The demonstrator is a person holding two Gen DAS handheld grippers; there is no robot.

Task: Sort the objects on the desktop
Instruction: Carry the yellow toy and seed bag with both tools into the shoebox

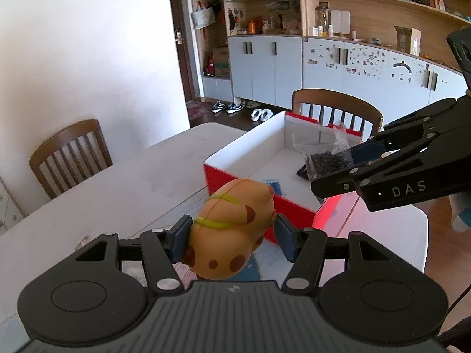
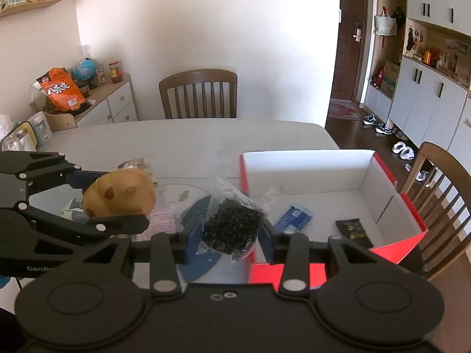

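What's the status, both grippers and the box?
Left gripper shut on spotted toy. Right gripper shut on bag of black bits. Red box open ahead, nothing blocking.

Daylight is brightening a plain white wall (image 2: 206, 23) and a pale table (image 2: 191, 138), with wooden chairs (image 2: 198, 94) standing at its edges and grey cabinets (image 1: 265, 67) lining a dark wood floor (image 2: 347, 129) beyond.

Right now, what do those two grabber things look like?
Both are black plastic. The left gripper and right gripper each have jointed bars with silver rivets, dark blue pads on the fingertips, round discs either side and a ribbed base. White letters "DAS" mark the right one.
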